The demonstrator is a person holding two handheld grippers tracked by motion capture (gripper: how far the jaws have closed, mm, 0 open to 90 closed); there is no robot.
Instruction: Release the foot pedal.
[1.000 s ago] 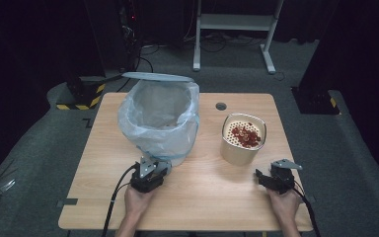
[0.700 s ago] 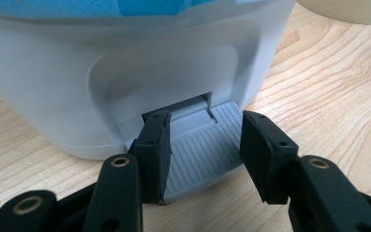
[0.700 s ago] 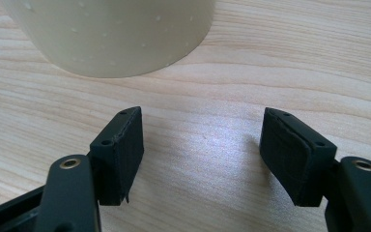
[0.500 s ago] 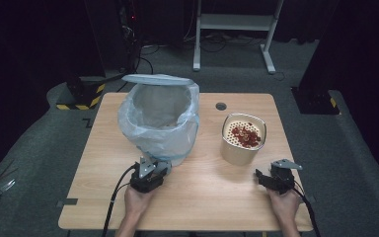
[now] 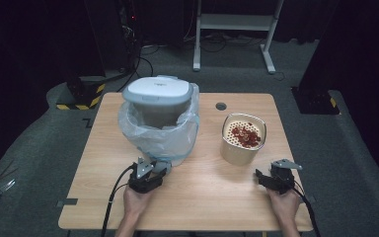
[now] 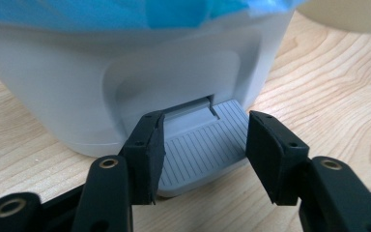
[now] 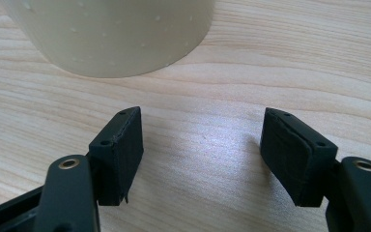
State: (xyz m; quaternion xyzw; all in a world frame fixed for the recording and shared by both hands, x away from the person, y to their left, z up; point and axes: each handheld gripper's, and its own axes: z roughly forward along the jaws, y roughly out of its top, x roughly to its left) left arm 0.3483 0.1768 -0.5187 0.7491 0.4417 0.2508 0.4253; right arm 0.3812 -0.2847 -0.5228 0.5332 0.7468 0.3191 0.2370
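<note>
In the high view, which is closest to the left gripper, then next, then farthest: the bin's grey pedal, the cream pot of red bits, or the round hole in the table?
1. Grey pedal, right at the left gripper.
2. Cream pot, off to its right.
3. Round hole, near the table's far edge.

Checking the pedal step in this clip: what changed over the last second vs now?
The bin's lid swung up: it showed edge-on above the rim earlier and now stands raised with its white top facing the camera. The left gripper sits over the grey pedal, jaws apart on either side of it. Nothing was grasped or released. The bin, cup of red pieces, right gripper and both hands kept their places.
</note>
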